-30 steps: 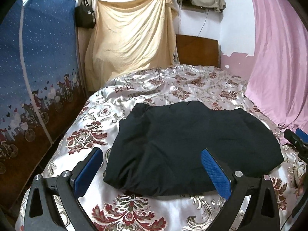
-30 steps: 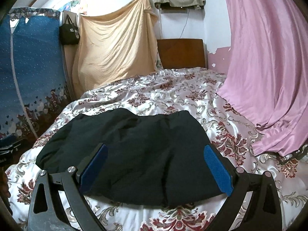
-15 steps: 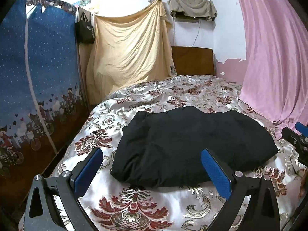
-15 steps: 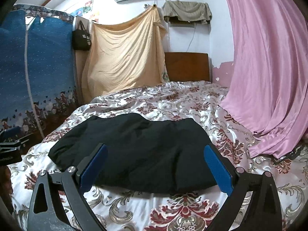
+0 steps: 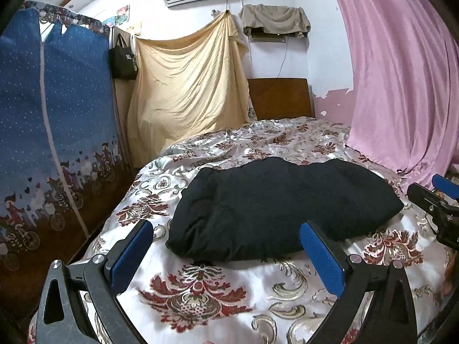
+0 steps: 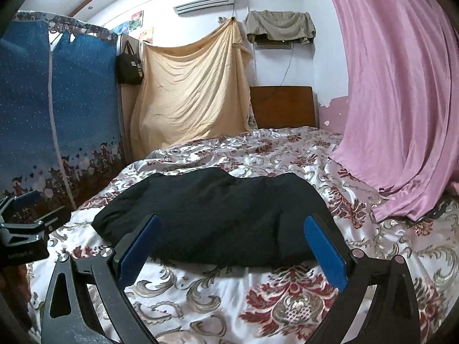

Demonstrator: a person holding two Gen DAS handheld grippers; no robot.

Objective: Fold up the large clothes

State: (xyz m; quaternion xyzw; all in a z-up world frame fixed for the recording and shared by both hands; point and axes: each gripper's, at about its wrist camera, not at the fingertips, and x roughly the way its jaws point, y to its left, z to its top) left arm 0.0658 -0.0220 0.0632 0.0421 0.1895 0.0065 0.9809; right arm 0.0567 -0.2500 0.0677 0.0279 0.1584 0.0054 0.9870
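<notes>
Both wrist cameras sit low at the foot of the bed (image 5: 218, 309), facing the headboard (image 5: 279, 97) at 12 o'clock. The left view stands nearer the blue wardrobe (image 5: 57, 120), the right nearer the pink curtain (image 6: 401, 100). Both share the black garment (image 6: 218, 215), close ahead.

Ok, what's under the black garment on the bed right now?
The black garment lies on the floral satin bedspread, which shows all around it. Whatever sits beneath its folded layers is covered. Both claws, left and right, are open and off it.
</notes>
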